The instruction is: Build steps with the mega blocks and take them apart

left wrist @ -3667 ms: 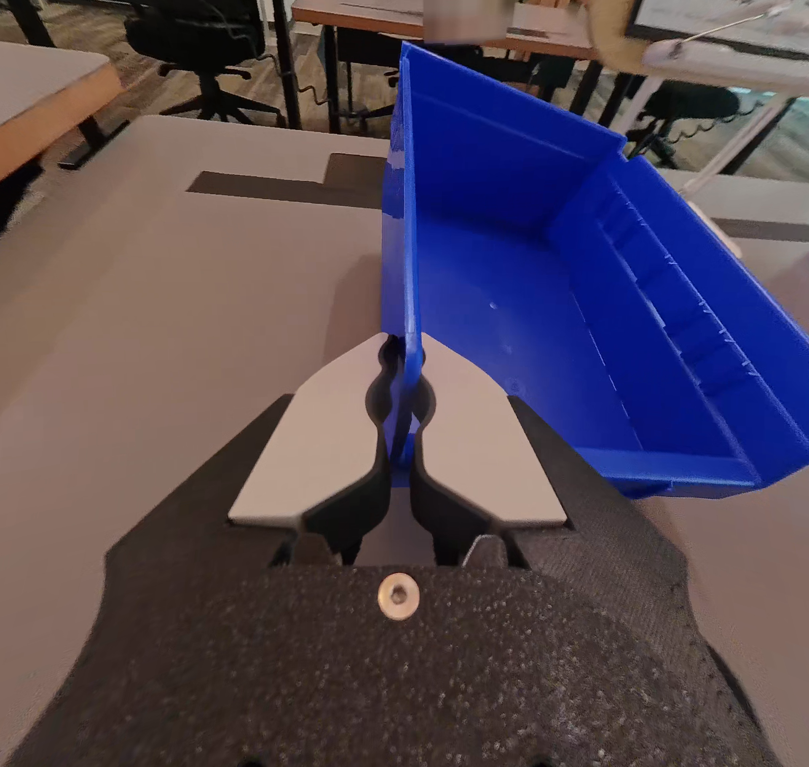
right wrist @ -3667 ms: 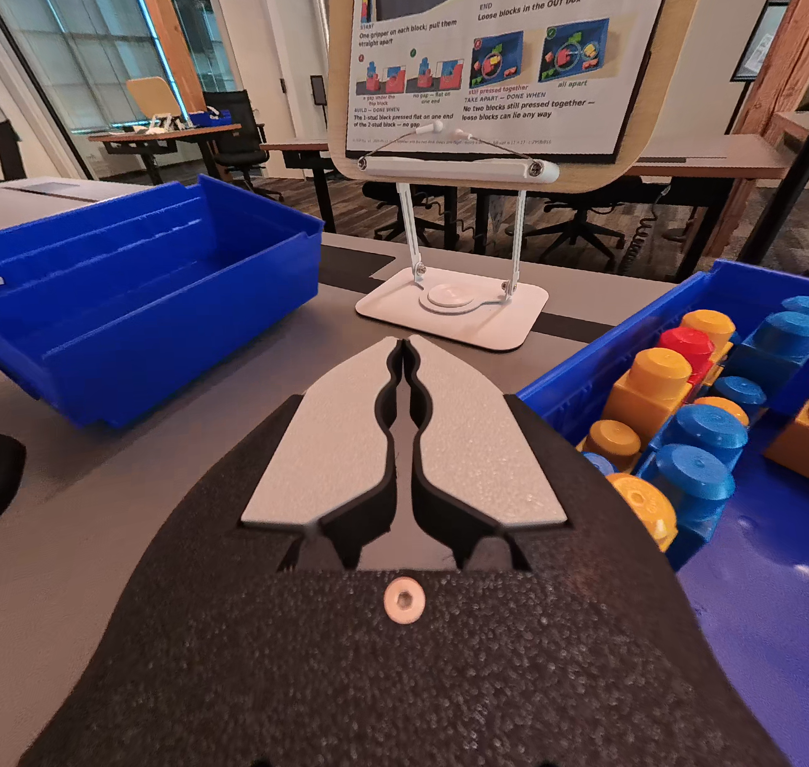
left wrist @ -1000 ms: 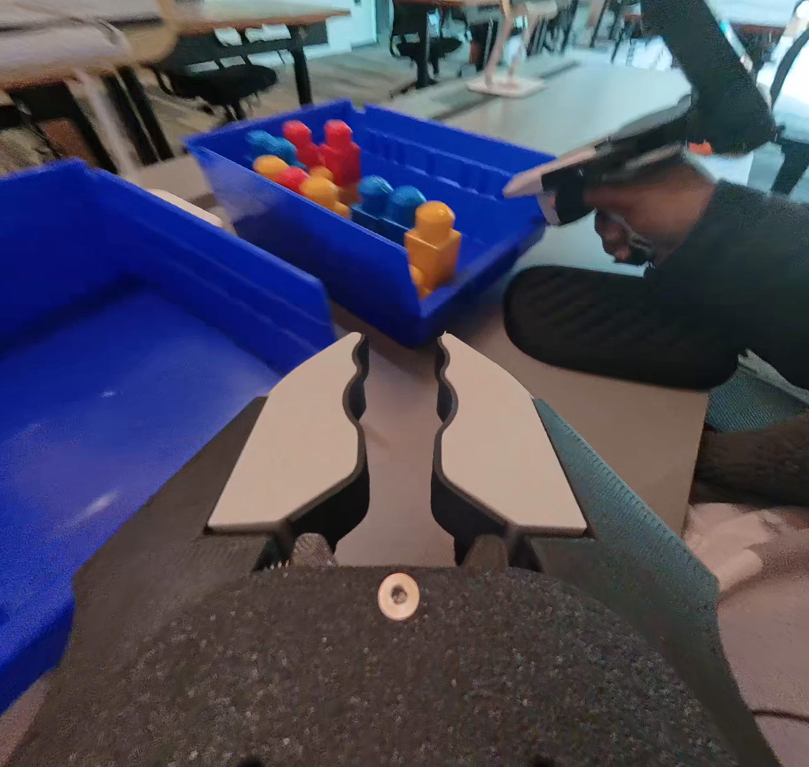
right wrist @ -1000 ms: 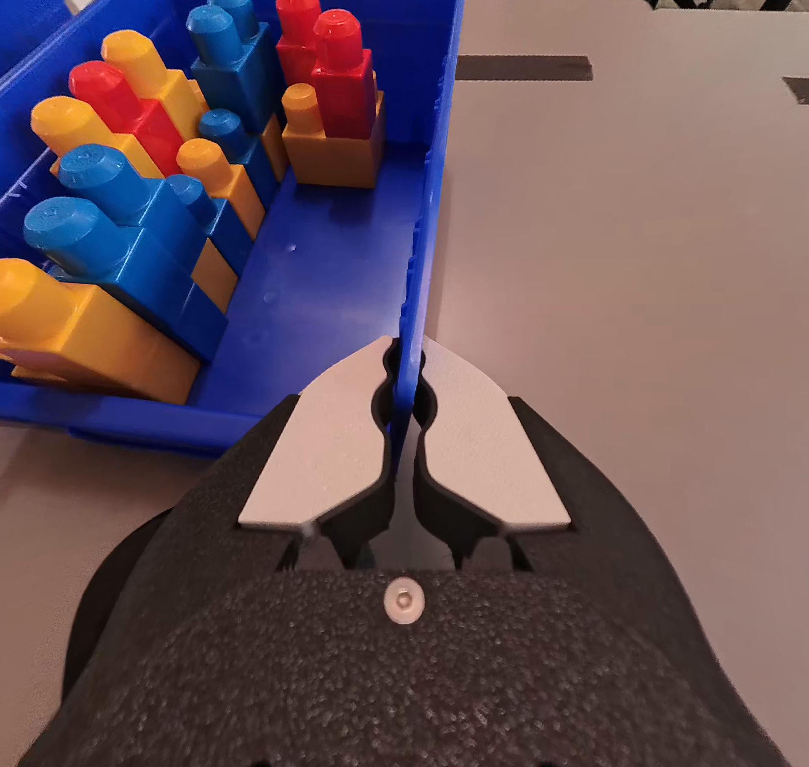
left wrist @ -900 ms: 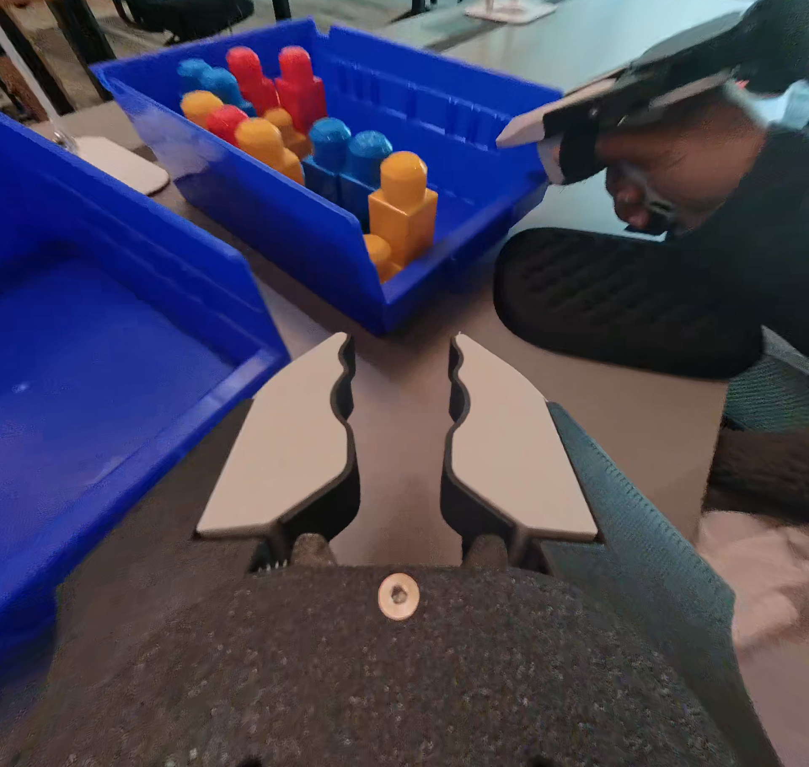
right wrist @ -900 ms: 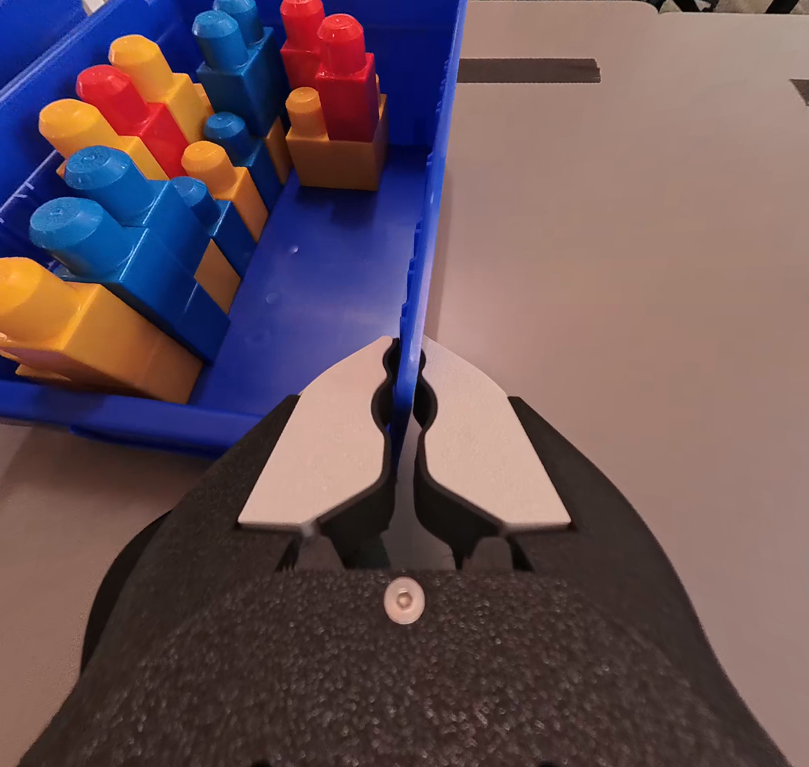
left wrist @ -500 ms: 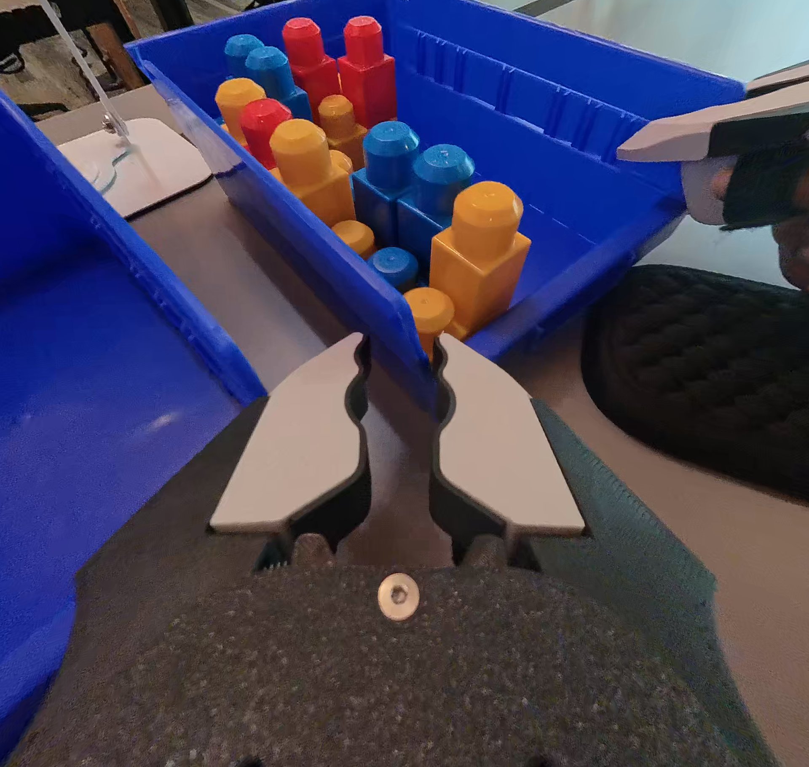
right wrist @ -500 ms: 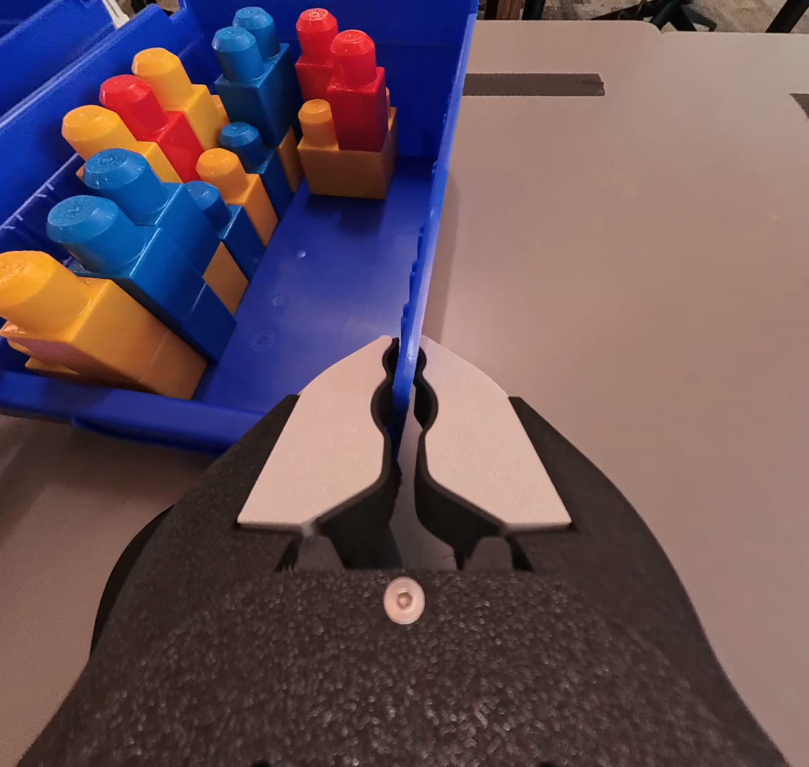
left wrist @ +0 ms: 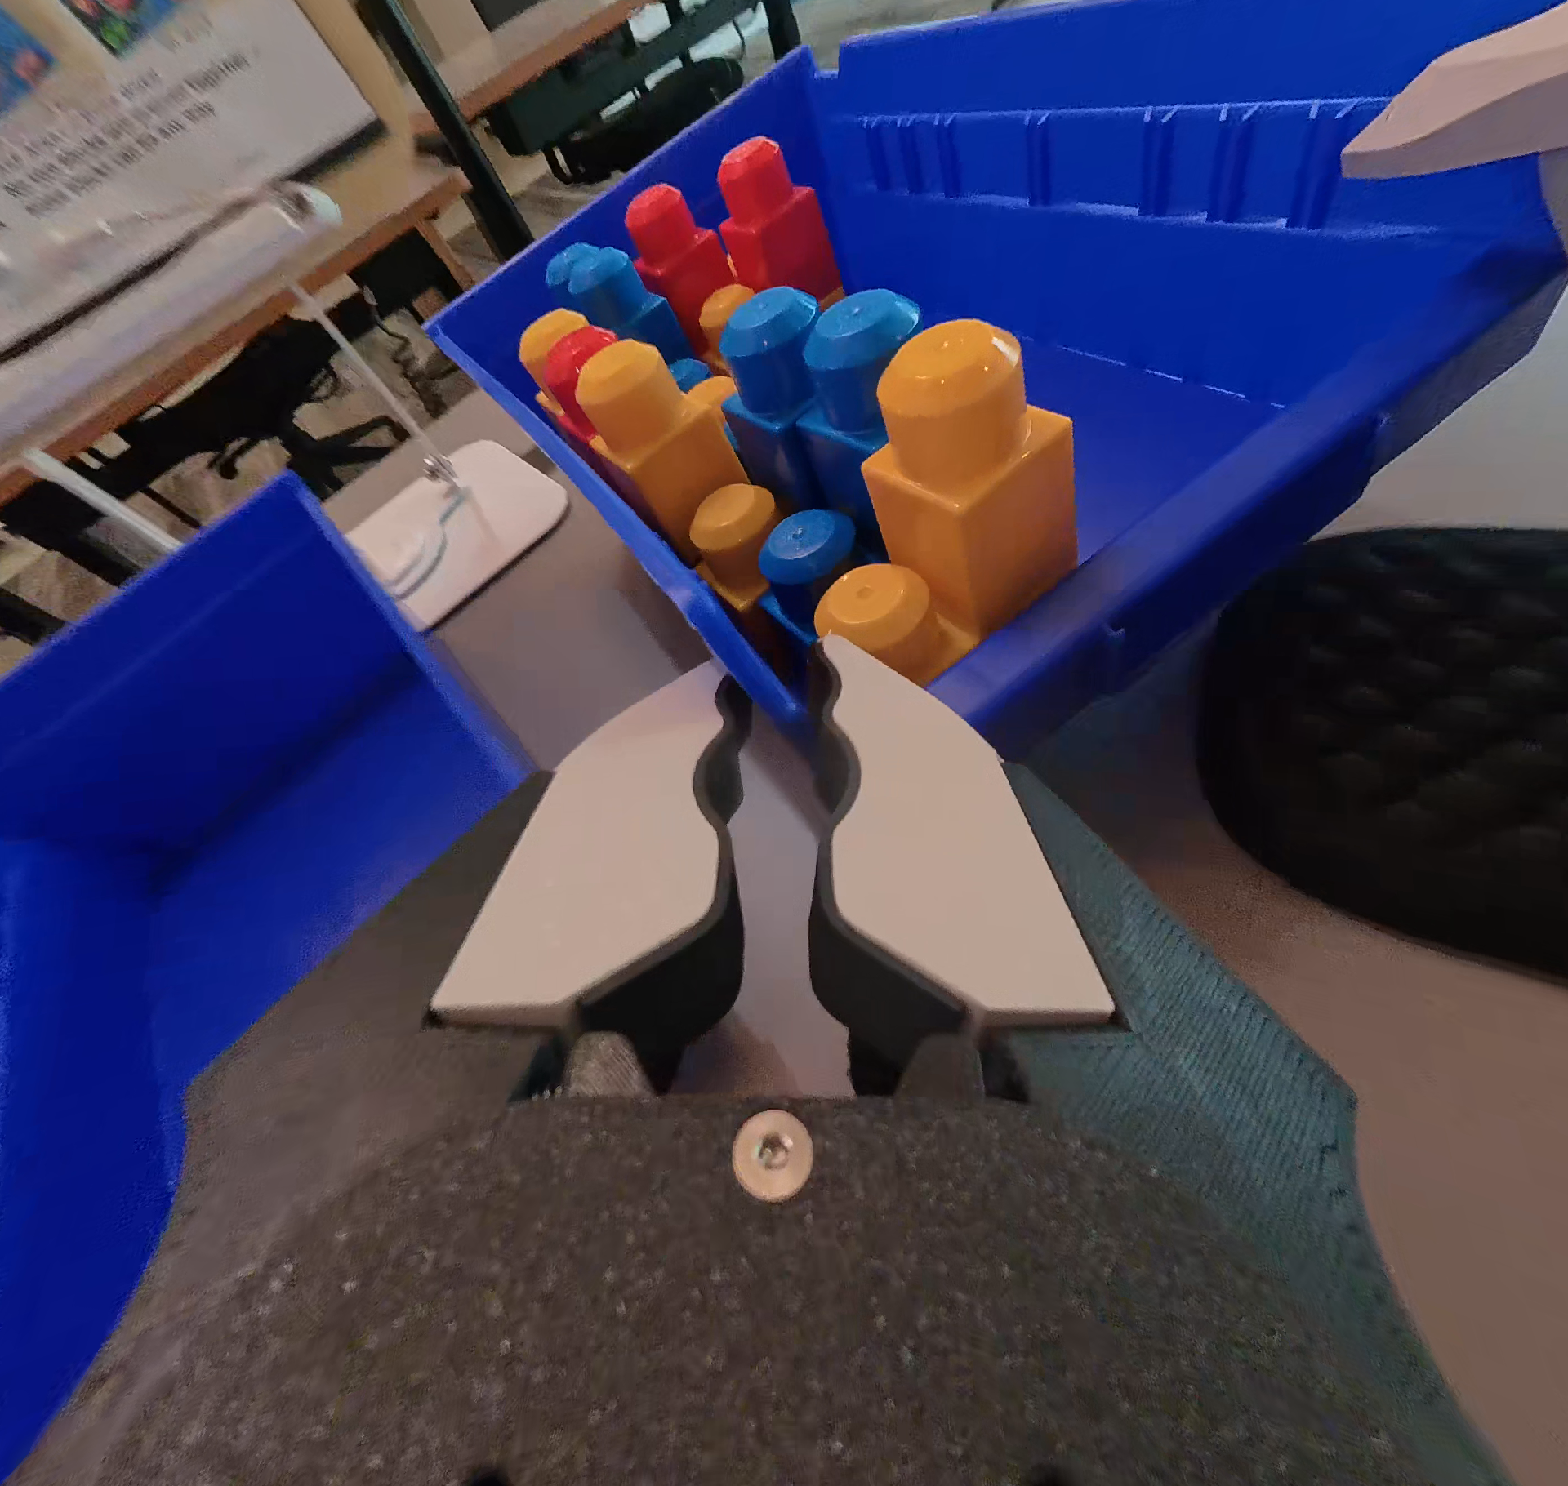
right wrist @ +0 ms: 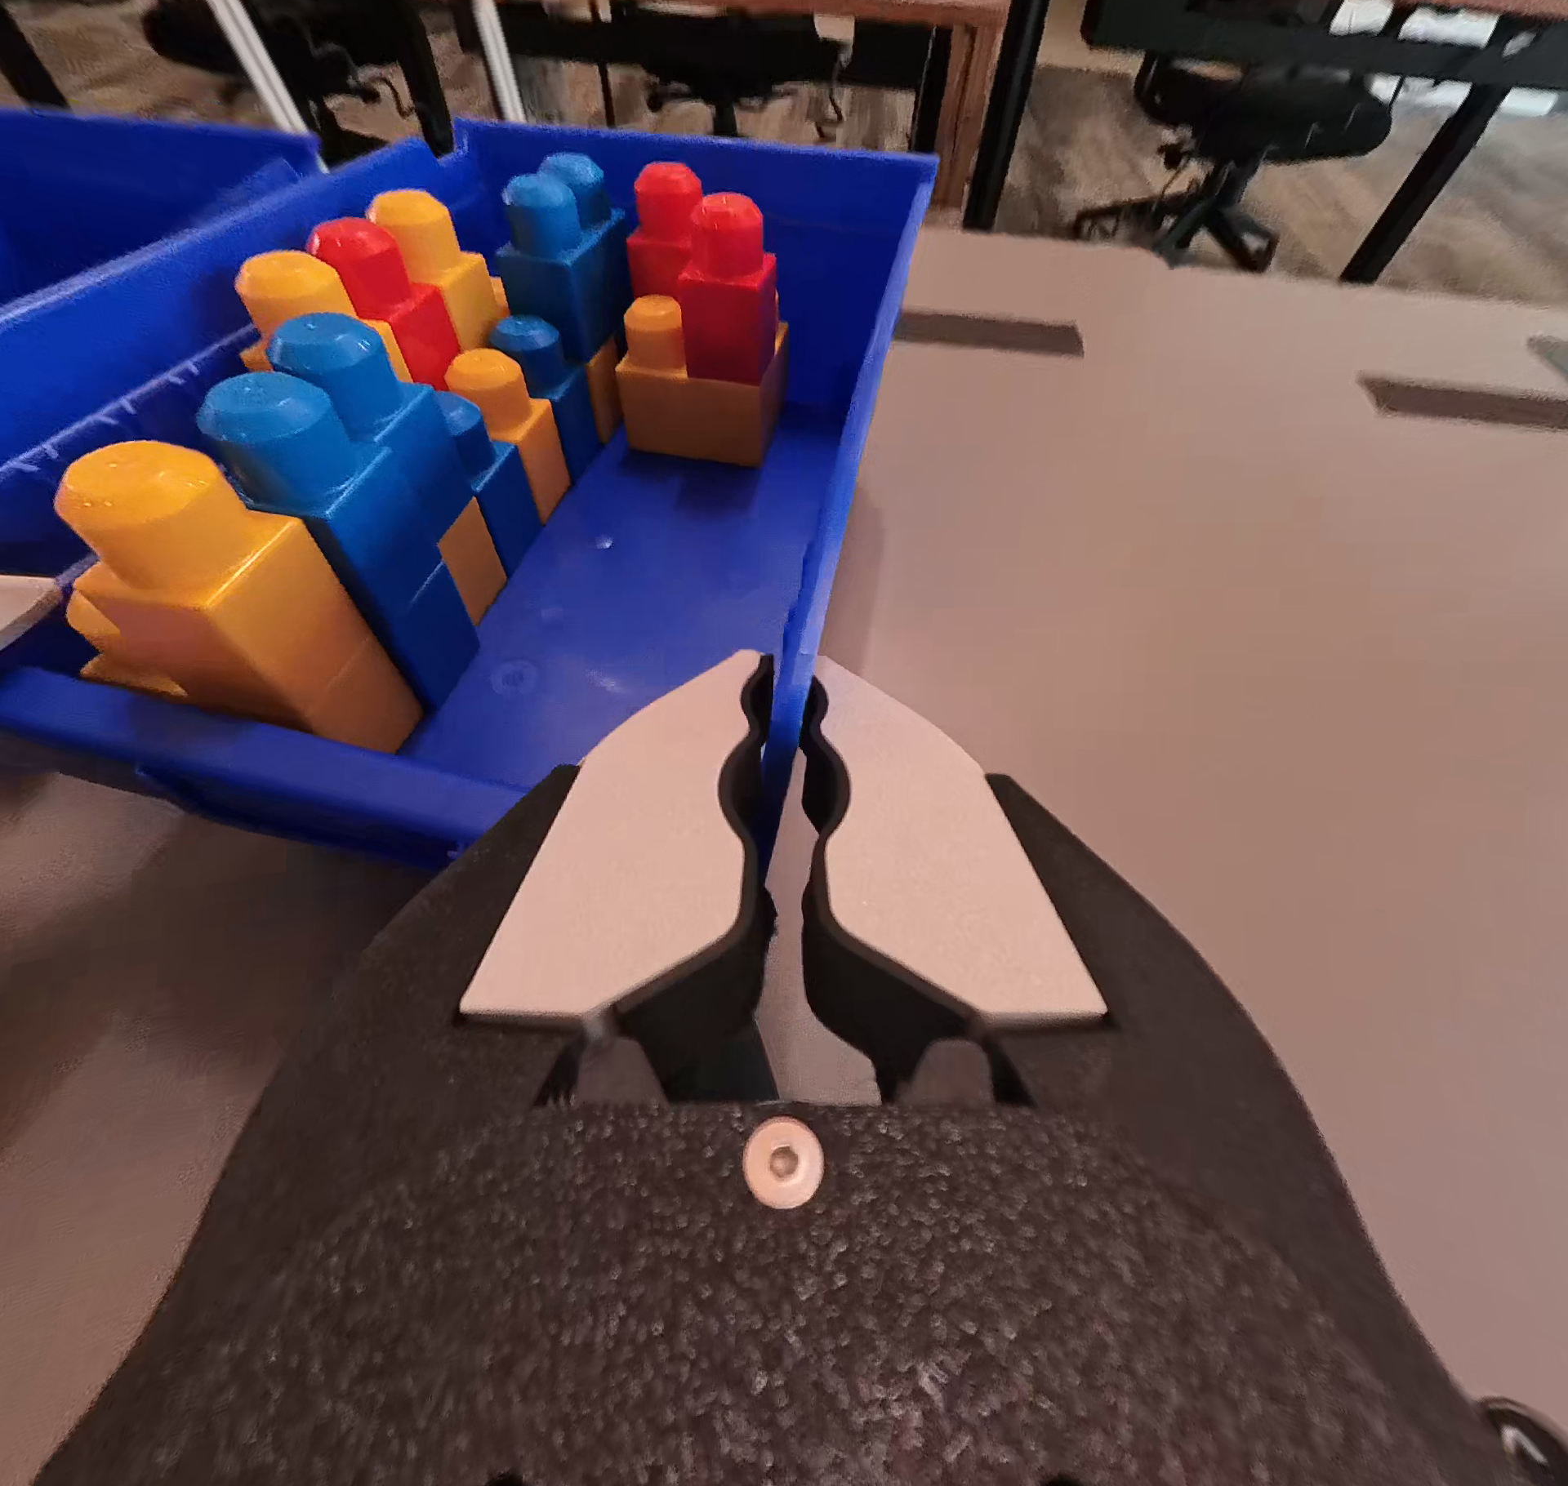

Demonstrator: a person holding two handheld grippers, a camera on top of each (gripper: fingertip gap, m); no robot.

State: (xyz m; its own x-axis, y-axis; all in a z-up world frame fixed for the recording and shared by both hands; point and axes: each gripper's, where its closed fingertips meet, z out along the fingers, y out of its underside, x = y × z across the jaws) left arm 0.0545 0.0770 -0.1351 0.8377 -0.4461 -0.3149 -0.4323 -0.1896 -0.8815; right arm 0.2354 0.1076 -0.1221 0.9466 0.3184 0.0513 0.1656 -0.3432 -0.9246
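The right tongs (right wrist: 785,673) are clamped on the right wall of the bin (right wrist: 645,563) that holds the blocks (right wrist: 356,461), while the left tongs (left wrist: 776,669) straddle its near left corner, slightly apart and not yet pinching. To shift the bin well, close the left tongs squarely on the rim, then move both together, low over the surface (right wrist: 1188,597), so the stacked blocks stay upright.

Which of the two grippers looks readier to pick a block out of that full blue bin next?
Probably the left gripper: it is slightly open at the bin's near corner, beside the orange block. The right gripper is clamped on the bin's side wall.
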